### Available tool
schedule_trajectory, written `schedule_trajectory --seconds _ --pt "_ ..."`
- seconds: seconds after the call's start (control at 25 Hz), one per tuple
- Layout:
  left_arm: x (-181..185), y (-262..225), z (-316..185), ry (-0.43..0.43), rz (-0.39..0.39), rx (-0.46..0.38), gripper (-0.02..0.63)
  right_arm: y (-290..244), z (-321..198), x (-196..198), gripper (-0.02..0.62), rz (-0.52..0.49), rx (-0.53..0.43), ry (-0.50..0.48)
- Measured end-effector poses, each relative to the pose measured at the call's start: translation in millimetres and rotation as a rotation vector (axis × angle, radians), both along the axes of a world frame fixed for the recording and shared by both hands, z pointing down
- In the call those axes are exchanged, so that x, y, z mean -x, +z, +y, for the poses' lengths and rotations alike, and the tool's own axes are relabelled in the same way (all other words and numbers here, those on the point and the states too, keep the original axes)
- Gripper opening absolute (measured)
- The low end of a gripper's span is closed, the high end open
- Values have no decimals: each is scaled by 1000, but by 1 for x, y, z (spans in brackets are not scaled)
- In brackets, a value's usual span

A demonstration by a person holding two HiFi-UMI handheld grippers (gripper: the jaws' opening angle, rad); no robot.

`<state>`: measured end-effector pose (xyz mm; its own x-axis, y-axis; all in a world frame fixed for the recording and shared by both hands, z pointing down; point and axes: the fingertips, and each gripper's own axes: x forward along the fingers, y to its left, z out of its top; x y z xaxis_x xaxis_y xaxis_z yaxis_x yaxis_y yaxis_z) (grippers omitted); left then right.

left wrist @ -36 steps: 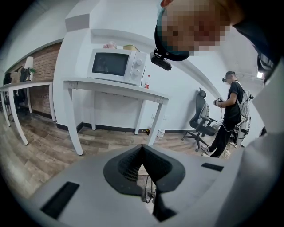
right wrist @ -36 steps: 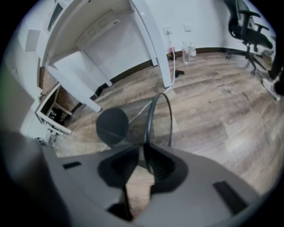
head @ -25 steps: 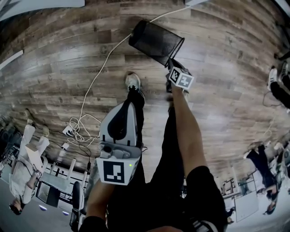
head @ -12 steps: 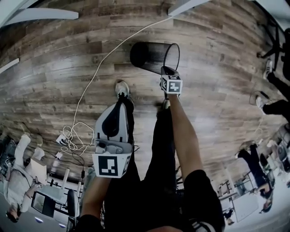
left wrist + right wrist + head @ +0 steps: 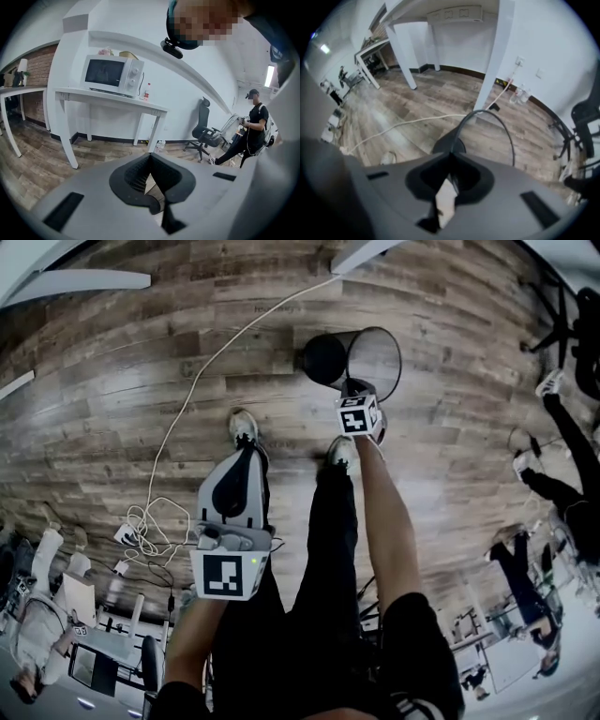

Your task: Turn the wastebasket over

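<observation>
- The right gripper (image 5: 451, 157) is pinching the thin wire rim of the black mesh wastebasket (image 5: 446, 144). Its fingers are standing narrow, having just been closing a little further, with the wire running out from between them.
- Just beyond those fingers the rim is arching up and round in a loop. The wastebasket's dark base is showing through the loop, so the wastebasket is lying tilted on its side, hanging from the pinch.
- In the head view this gripper is pointing steeply down, and the base is pointing away to the left of the fingers.
- I cannot tell whether the base is touching the wooden floor (image 5: 112, 399) or hanging clear of it.
- A white cable (image 5: 211, 357) is trailing across the floor to the left of the right fingers, near the base.
- The left gripper (image 5: 151, 157) is carrying nothing. Its fingers are resting together at the tips, aimed out across the room and well apart from the wastebasket.
- Judging by the tilt, the turn itself is the step in hand, roughly midway: the wastebasket is resting on neither end.
- The next move is calling for more wrist roll under a firm pinch on that slim wire. After that comes lowering until the wastebasket is sitting squarely on its other end, clear of the cable.
</observation>
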<state>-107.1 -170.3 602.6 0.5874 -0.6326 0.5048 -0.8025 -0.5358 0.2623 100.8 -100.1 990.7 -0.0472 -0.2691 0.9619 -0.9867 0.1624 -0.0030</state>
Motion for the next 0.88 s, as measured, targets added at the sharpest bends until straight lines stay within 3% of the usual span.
schedule_trajectory --seconds 0.16,0.4,0.88 --pt "-5 5 -1 22 -11 6 35 6 10 2 49 63 35 -122" --pt "-6 15 -1 29 -12 29 35 17 30 35 49 44 72 -236" --pt "8 28 8 15 -10 68 35 40 46 97 49 -30 107 -271"
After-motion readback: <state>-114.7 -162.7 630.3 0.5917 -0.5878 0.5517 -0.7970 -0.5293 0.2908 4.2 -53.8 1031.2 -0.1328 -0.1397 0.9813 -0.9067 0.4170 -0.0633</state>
